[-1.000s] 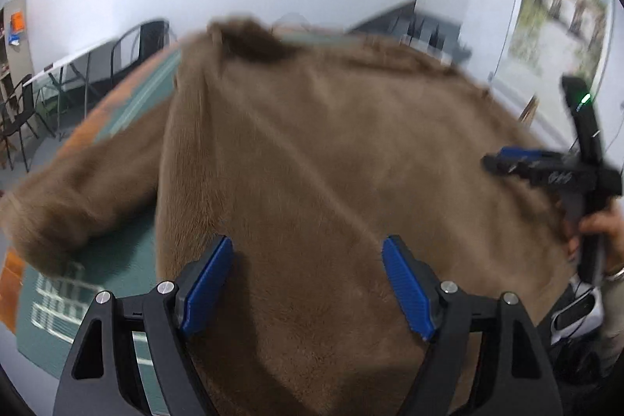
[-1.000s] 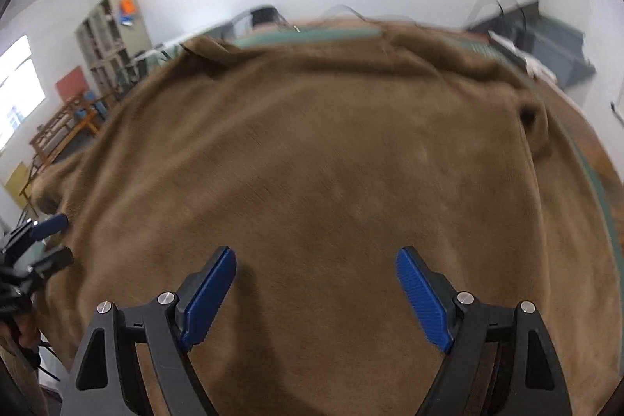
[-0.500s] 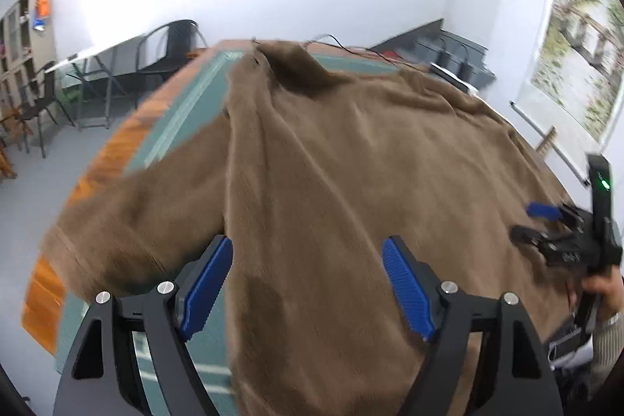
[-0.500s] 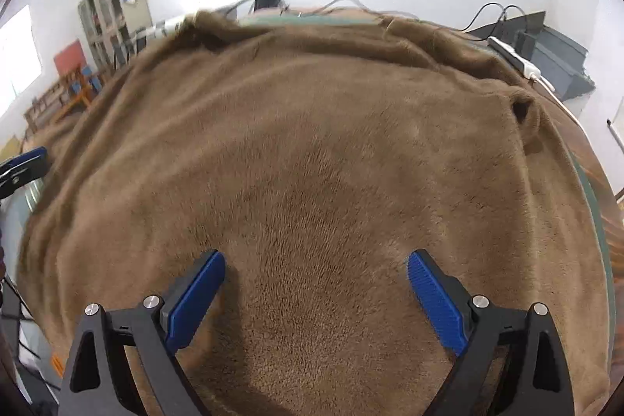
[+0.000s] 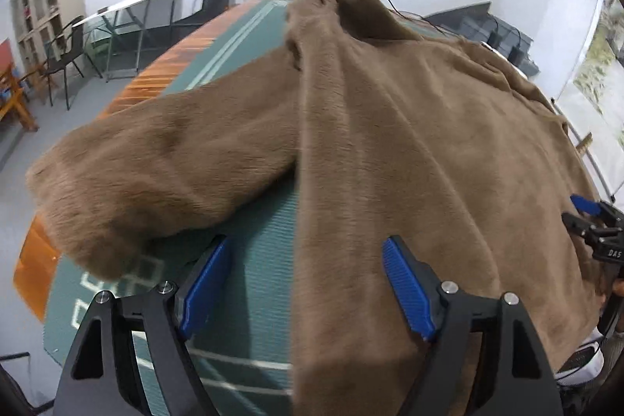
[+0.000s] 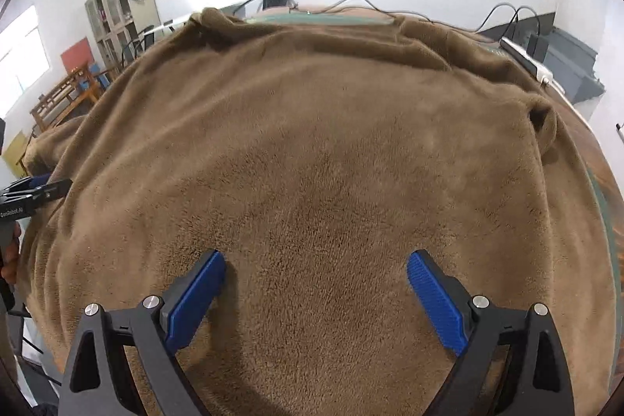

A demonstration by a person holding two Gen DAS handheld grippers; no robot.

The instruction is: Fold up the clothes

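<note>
A: The left gripper (image 5: 304, 283) stands wide and holds nothing, straddling the side edge of the brown fleece sweater (image 5: 409, 151) at lower centre of its frame. Probably lining up on that edge.

B: And the right gripper (image 6: 316, 291)?

A: Spread wide, empty, low over the sweater's body. The garment lies flat on the green-matted bench (image 5: 253, 260), one sleeve (image 5: 163, 166) flung toward the left, likely the first fold.

Each gripper (image 5: 304, 283) has black triangular-cutout arms, silver screws, ribbed blue pads (image 6: 435, 301) and white lettering.
</note>
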